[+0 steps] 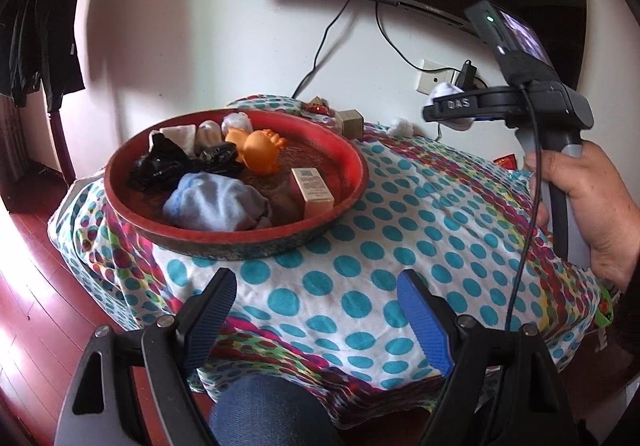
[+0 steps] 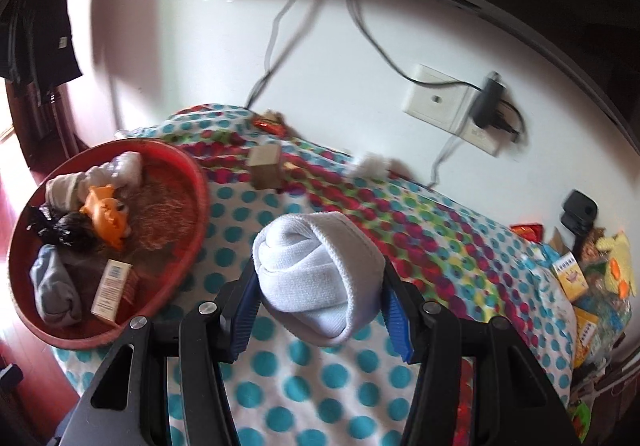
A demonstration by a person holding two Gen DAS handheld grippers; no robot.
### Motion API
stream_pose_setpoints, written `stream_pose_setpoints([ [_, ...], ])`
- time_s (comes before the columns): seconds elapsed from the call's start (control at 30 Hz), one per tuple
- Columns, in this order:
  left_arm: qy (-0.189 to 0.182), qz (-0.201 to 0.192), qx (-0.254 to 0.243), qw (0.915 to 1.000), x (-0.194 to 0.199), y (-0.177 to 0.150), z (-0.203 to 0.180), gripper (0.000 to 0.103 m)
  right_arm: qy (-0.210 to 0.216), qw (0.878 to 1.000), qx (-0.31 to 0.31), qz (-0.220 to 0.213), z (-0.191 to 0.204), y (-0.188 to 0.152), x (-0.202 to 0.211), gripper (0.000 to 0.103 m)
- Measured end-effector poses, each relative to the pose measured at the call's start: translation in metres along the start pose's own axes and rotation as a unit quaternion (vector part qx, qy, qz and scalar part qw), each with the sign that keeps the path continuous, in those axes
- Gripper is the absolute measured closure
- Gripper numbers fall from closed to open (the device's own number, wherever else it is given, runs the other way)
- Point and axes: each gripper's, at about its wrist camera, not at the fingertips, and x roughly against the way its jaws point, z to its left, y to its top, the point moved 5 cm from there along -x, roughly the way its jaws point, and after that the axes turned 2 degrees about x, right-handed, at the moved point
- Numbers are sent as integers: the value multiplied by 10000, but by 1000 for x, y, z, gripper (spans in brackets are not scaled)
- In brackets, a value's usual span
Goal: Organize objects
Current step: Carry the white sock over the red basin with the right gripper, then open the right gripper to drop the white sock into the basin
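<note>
So the right gripper [image 2: 320, 286] is sitting partly open with its blue pads squeezing a rolled-up white sock [image 2: 318, 278], carrying it above the polka-dot tablecloth [image 2: 280, 378]. The left gripper [image 1: 316, 310] is hanging wide open, gripping nothing. Off to the left, the round red tray [image 2: 192, 182] is holding socks, an orange rubber duck [image 2: 106, 214] and a small box.

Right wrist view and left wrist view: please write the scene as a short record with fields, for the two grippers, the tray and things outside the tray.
right gripper: shut on a rolled white sock, held above the cloth
left gripper: open, empty
red tray: holds orange toy, blue-grey sock, small box, black bags, pale socks
dotted cloth: covers the table
outside tray: wooden block, white wad
</note>
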Motion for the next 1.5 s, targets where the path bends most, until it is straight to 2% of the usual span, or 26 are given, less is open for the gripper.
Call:
stream_pose_setpoints([
  [0.3,23,41,127,9999,-8,3,12,18,469,9983,331,103,73,24,-29,50],
  [0.47,35,137,218,9997,-14,2,17,18,732,9960,338,397,96,20,-54,49],
  [0.63,-4,226,257,9994,-18,0,16,18,932,9933,449,512,120,13,-67,49],
  [0.87,-27,284,296,9992,-21,-1,17,18,1099,9904,432,715,134,22,-86,49],
  [1.03,-48,425,294,9987,-27,-4,17,18,948,9888,539,1021,141,19,-109,49],
  [1.3,-49,445,356,9984,-29,-4,18,18,1290,9816,714,1210,163,10,-116,49],
  [1.4,-56,452,324,9984,-29,-5,15,18,1484,9772,711,1344,168,2,-118,46],
  [1.5,-53,446,259,9987,-29,-5,12,18,1540,9794,624,1144,162,1,-108,35],
])
